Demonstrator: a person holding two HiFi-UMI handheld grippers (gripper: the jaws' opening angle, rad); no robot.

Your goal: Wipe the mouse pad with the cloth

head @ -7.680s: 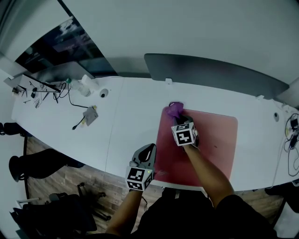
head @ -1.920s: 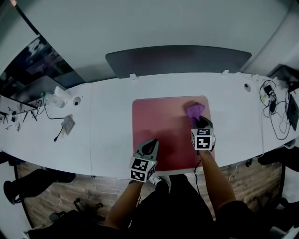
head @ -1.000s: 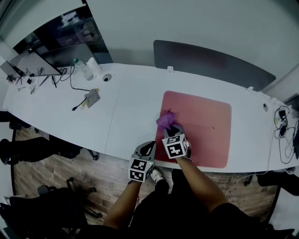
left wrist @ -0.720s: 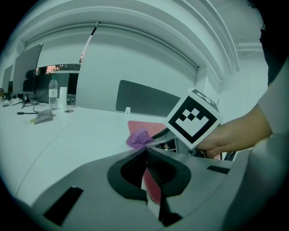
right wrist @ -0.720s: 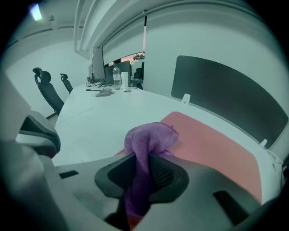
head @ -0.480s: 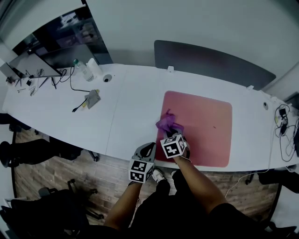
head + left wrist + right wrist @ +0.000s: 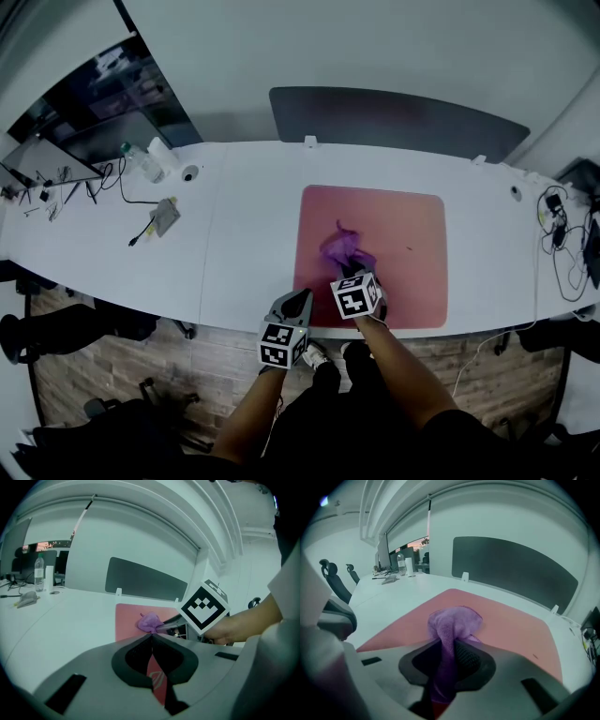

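A pink mouse pad (image 7: 403, 234) lies on the white table (image 7: 244, 225). A bunched purple cloth (image 7: 339, 249) rests on the pad's near-left part, and my right gripper (image 7: 349, 274) is shut on it. In the right gripper view the cloth (image 7: 452, 630) runs down between the jaws, over the mouse pad (image 7: 506, 625). My left gripper (image 7: 298, 300) hovers at the table's near edge by the pad's near-left corner, shut and holding nothing. The left gripper view shows its jaws meeting (image 7: 151, 634), with the cloth (image 7: 150, 621) and the pad (image 7: 129, 618) beyond.
A dark divider panel (image 7: 394, 117) stands behind the table. At the far left lie a bottle (image 7: 133, 159), cables (image 7: 122, 187) and a small grey item (image 7: 165, 216). More cables (image 7: 553, 225) hang at the right end. Wooden floor (image 7: 187, 375) lies below the near edge.
My right gripper has kept its hold on the cloth and slid it a little toward the pad's middle. The head view has shifted. The left gripper stays at the table's near edge.
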